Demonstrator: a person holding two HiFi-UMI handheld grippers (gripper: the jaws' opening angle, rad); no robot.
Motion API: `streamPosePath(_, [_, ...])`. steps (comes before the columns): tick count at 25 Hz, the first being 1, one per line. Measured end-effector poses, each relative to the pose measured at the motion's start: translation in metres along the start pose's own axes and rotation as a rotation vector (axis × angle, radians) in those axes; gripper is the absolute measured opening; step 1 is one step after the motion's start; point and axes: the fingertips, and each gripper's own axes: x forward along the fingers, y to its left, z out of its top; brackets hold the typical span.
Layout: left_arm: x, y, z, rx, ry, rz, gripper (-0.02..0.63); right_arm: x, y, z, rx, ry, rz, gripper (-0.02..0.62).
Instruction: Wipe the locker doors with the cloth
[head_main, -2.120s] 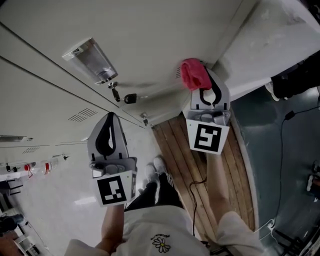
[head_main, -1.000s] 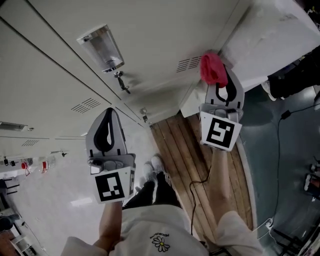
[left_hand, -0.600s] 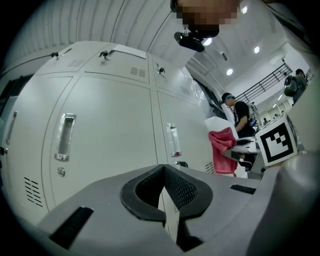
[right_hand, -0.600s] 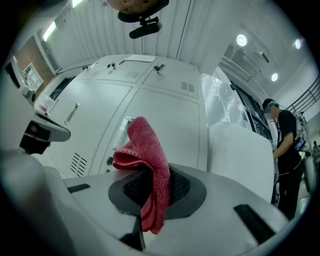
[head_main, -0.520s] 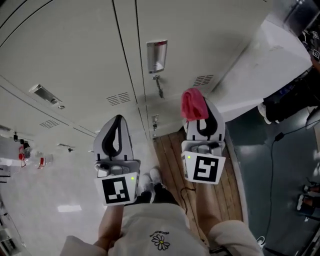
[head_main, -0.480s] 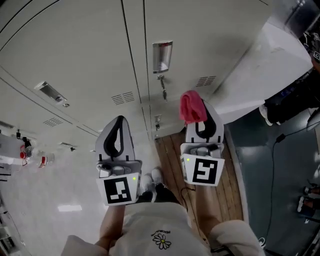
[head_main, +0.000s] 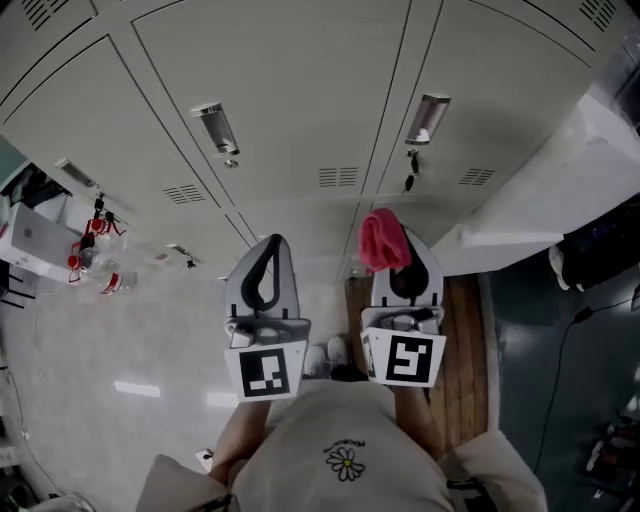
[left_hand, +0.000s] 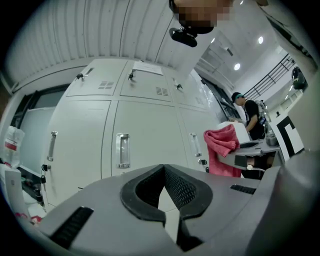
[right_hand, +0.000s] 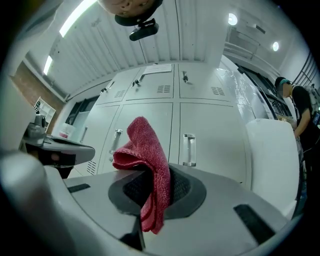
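Jaws of the right gripper (right_hand: 155, 189) pinch the red cloth (right_hand: 148, 150) so its loose fold juts forward, apparently ready to press on the locker doors (head_main: 290, 90) ahead, not yet touched, while the left gripper (left_hand: 164, 169) is closed, empty, alongside.

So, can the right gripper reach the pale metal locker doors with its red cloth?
Probably yes: the right gripper grips the red cloth, facing the pale metal locker doors, nothing visible between them.

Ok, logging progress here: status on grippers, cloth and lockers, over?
Right gripper shut on red cloth. Left gripper shut, empty. Cloth short of locker doors, nothing between.
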Motion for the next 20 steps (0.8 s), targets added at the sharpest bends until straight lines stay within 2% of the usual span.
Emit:
streamPosePath(10, [-0.008, 0.022, 0.007, -0.021, -0.029, 0.068, 0.016, -0.001, 0.039, 0.003, -0.011, -0.012, 0.096, 0.028])
streamPosePath(20, [-0.002, 0.024, 0.012, -0.028, -0.046, 0.072, 0.015, 0.007, 0.038, 0.006, -0.015, -0.027, 0.102, 0.028])
